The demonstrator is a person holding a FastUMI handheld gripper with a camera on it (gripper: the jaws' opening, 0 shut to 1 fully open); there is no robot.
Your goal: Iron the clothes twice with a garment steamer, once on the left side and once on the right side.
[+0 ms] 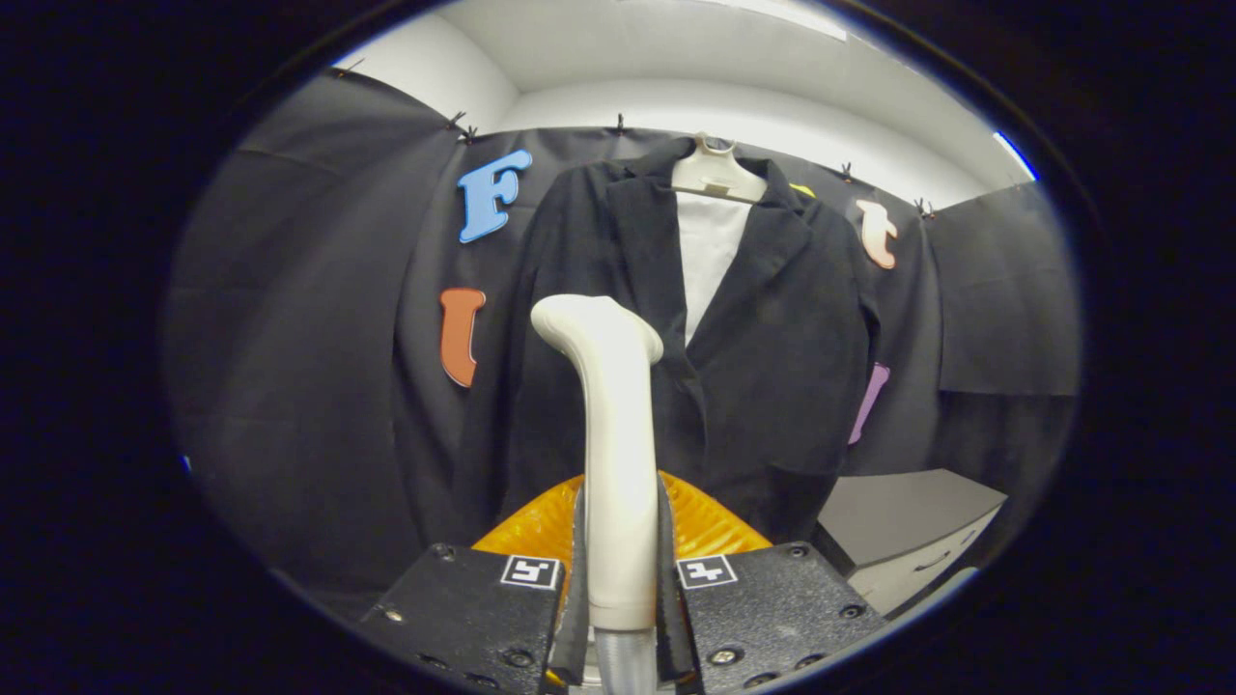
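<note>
The claw (620, 569) is closed on the handle of the garment steamer (610, 425); both fingers press on the white handle, one from each side, low on the handle. Below the grip, a clear hose (623, 661) leaves the bottom of the handle. The steamer stands upright between the fingers and rises toward 12 o'clock. Its head bends to about 10 o'clock at the top, and the rounded end is in front of the jacket's left front panel as seen from the camera.

The dark jacket (772, 367) hangs beyond the steamer, on a light hanger (715, 174) against the black cloth wall. It hangs open at the chest, and a white shirt (710, 251) shows between the lapels, at about 1 o'clock from the steamer head. I cannot tell whether the steamer head touches the cloth or is only near it.

Just behind the fingers, around the handle, is an orange ribbed part (705, 526); what it is I cannot tell. At about 4 o'clock from the claw, under the jacket's lower hem, stands a grey cabinet (908, 531) with a drawer handle on its front.
</note>
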